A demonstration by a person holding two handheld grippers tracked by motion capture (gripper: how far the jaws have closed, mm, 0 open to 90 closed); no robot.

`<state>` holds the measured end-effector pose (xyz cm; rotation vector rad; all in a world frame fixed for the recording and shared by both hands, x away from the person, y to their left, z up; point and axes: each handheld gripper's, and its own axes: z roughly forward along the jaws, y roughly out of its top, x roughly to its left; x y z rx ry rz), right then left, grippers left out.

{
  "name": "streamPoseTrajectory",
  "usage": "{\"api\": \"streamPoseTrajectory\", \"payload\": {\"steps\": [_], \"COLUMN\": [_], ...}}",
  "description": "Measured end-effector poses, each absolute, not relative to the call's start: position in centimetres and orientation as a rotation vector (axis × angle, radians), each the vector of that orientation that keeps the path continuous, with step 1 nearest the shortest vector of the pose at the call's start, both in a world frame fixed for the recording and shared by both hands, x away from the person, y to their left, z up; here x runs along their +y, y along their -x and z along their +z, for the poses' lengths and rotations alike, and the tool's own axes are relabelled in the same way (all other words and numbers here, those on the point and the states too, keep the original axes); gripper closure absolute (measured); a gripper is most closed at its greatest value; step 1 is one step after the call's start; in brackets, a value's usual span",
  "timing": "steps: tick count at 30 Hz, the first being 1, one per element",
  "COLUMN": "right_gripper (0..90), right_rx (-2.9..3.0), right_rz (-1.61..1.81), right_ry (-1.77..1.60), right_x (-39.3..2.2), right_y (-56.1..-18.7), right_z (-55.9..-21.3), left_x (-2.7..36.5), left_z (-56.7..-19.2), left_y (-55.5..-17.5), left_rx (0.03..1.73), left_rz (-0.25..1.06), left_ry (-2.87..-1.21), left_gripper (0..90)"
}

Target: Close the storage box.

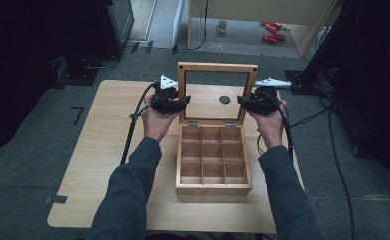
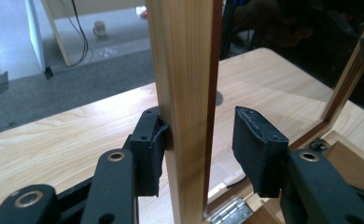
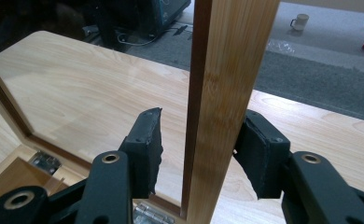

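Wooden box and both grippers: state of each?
Wooden box: open, its nine compartments empty.
Lid: raised upright on its hinges, glass pane in frame.
Left gripper: open, straddling the lid's side rail, one pad touching.
Right gripper: open, straddling the opposite rail, one pad touching.

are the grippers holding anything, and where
Neither grips yet: the left gripper and right gripper straddle the open lid's side rails, jaws not clamped.
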<state>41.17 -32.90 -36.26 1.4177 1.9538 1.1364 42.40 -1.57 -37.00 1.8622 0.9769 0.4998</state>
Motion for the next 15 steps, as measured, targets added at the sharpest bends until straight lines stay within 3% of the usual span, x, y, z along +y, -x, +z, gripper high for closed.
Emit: {"api": "streamPoseTrajectory", "payload": {"steps": [10,12,13,15], "right_gripper": [52.8,58.4,66.3,69.6], "right_rx": [1.942,1.922,1.913,1.909], "right_rz": [1.141,1.139,1.142,1.14], "right_ry": [-1.338,-1.325,-1.32,-1.324], "right_x": [-33.9,-34.5,-35.0,-35.2], "right_y": [-37.0,-36.1,-35.7,-35.5], "right_z": [-35.2,-34.8,-34.5,-34.4], "left_x": [-1.3,-1.3,-1.4,-1.4], "left_z": [-37.0,-37.0,-37.1,-37.1], "left_y": [-40.0,-39.7,-39.5,-39.2], "left_rx": [0.915,0.914,0.91,0.901], "left_rz": [0.559,0.564,0.57,0.583], "left_ry": [-1.866,-1.862,-1.861,-1.871], "left_gripper": [58.7,59.1,59.3,59.3]}}
